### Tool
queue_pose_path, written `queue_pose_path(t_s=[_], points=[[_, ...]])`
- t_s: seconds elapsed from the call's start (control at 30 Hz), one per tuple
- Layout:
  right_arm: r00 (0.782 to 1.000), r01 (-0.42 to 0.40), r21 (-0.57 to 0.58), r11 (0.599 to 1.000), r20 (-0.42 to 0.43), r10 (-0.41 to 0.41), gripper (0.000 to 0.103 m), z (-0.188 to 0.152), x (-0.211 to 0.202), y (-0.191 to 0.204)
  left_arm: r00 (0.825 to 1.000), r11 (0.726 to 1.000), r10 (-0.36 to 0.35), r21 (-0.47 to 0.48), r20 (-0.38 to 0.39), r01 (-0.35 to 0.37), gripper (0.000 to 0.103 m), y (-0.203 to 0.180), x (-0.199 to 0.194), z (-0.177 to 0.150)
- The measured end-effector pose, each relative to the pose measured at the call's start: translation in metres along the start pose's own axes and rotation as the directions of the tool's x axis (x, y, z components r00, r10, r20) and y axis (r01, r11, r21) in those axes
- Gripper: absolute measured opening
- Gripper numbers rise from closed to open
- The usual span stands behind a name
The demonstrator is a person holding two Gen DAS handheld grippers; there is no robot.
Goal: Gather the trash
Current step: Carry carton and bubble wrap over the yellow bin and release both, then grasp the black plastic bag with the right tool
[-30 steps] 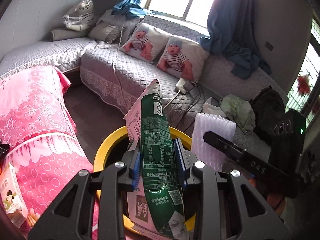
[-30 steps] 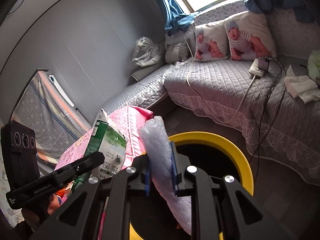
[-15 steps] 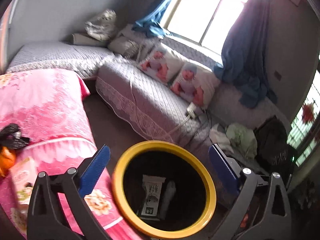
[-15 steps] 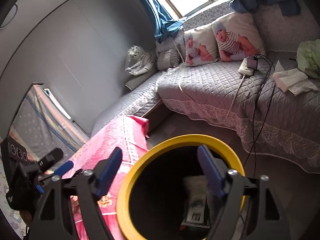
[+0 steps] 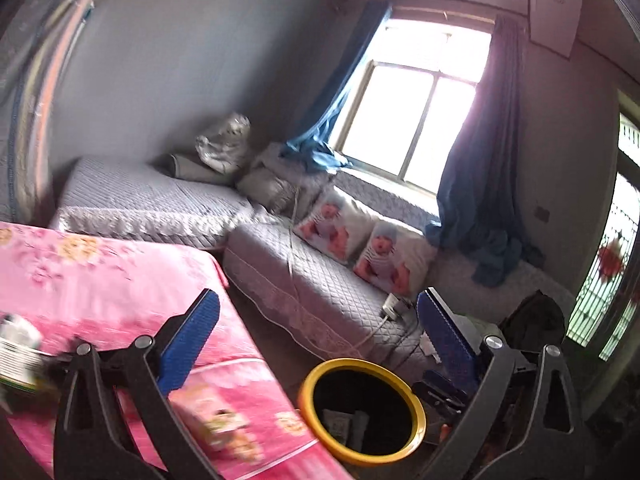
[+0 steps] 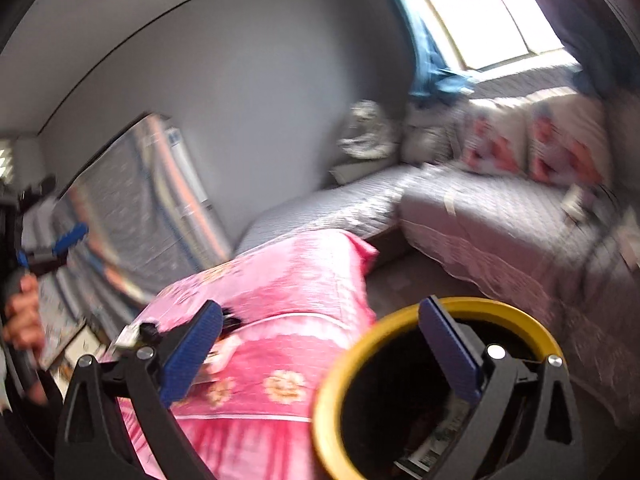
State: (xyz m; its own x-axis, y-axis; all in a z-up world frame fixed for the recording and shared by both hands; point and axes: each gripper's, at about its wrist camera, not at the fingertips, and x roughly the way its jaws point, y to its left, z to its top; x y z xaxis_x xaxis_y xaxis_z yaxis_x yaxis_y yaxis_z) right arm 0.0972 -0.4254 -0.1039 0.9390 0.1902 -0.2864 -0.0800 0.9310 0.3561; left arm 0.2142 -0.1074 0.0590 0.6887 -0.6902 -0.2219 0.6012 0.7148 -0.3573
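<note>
Room: sofa (image 5: 320, 292) behind, bin on floor beside pink-cloth tabletop (image 5: 100, 280). Both views blurred, esp. right wrist.
Tabletop: more trash looks left on it – carton (image 5: 18, 354) at far left edge, smeared; smaller bits near front edge too blurred to ID. Risk: a fast reach w/ blur = misjudged aim, item knocked off the edge to the floor.
Bin (image 5: 362, 408): yellow rim, black inside, trash (image 5: 344, 424) lying at bottom. Stands just beside the cloth's hanging edge. Risk: a low swing by either claw clips the rim and tips it, spilling what's in.
Left claw (image 5: 316, 332): released, jaws wide, nothing between; bin below and ahead.
Right claw (image 6: 320, 344): jaws opening, about full wide, empty; right finger overlaps the bin rim in view, contact can't tell. Risk: that finger hooks the rim on pull-away.
Cord (image 5: 294, 240): trails over the sofa toward the bin side; snag risk only if a claw strays that way.
</note>
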Motion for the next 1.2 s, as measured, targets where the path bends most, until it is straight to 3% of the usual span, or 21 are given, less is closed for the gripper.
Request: queue_pose_path(t_s=[0.13,0.23,0.33,0.43,0.53,0.6,0.67,0.7,0.77,0.83,0.97,1.03,1.1,1.17,1.2], points=[[0.997,-0.08,-0.131,0.988,-0.021,0.078,0.095,-0.002,0.019,0.052,0.994,0.996,0.093,-0.009,0.054,-0.093,0.095,0.039,-0.06,0.022],[0.991,-0.133,-0.205,0.97,-0.053,0.124,0.095,-0.005,0.038,0.091,0.974,0.98,0.199,-0.017,0.107,-0.198,0.095,0.07,-0.105,0.034],[0.975,-0.214,-0.233,0.949,-0.11,0.193,0.095,-0.009,0.059,0.125,0.93,0.944,0.329,-0.057,0.162,-0.324,0.095,0.106,-0.156,0.04],[0.956,-0.277,-0.289,0.916,-0.182,0.231,0.095,-0.015,0.084,0.167,0.889,0.91,0.414,-0.118,0.194,-0.398,0.095,0.136,-0.196,0.038],[0.937,-0.324,-0.359,0.875,-0.246,0.246,0.095,-0.026,0.108,0.21,0.822,0.854,0.517,-0.202,0.237,-0.479,0.095,0.168,-0.241,0.025],[0.923,-0.355,-0.394,0.848,-0.293,0.25,0.095,-0.034,0.128,0.238,0.769,0.805,0.59,-0.253,0.246,-0.537,0.095,0.187,-0.266,0.008],[0.909,-0.377,-0.423,0.824,-0.341,0.241,0.095,-0.043,0.151,0.264,0.737,0.771,0.634,-0.275,0.234,-0.575,0.095,0.204,-0.277,-0.011],[0.904,-0.384,-0.432,0.816,-0.358,0.236,0.095,-0.047,0.159,0.272,0.731,0.761,0.645,-0.269,0.222,-0.59,0.095,0.21,-0.278,-0.021],[0.891,-0.397,-0.443,0.804,-0.397,0.222,0.095,-0.053,0.18,0.287,0.735,0.752,0.656,-0.229,0.172,-0.618,0.095,0.221,-0.271,-0.04],[0.884,-0.392,-0.455,0.8,-0.428,0.19,0.095,-0.06,0.203,0.301,0.76,0.762,0.642,-0.193,0.099,-0.618,0.095,0.232,-0.256,-0.061],[0.852,-0.394,-0.451,0.801,-0.507,0.134,0.093,-0.069,0.249,0.317,0.85,0.821,0.523,-0.232,-0.066,-0.522,0.095,0.263,-0.223,-0.095],[0.826,-0.406,-0.428,0.808,-0.551,0.123,0.083,-0.075,0.266,0.322,0.874,0.834,0.469,-0.263,-0.124,-0.485,0.095,0.274,-0.208,-0.107],[0.809,-0.405,-0.408,0.818,-0.577,0.112,0.076,-0.08,0.28,0.323,0.884,0.839,0.443,-0.279,-0.152,-0.468,0.095,0.279,-0.2,-0.116],[0.792,-0.406,-0.383,0.829,-0.601,0.11,0.051,-0.084,0.29,0.323,0.889,0.841,0.427,-0.288,-0.167,-0.458,0.095,0.28,-0.189,-0.12],[0.787,-0.407,-0.373,0.834,-0.606,0.113,0.044,-0.085,0.292,0.323,0.891,0.844,0.42,-0.287,-0.173,-0.454,0.095,0.279,-0.184,-0.122]])
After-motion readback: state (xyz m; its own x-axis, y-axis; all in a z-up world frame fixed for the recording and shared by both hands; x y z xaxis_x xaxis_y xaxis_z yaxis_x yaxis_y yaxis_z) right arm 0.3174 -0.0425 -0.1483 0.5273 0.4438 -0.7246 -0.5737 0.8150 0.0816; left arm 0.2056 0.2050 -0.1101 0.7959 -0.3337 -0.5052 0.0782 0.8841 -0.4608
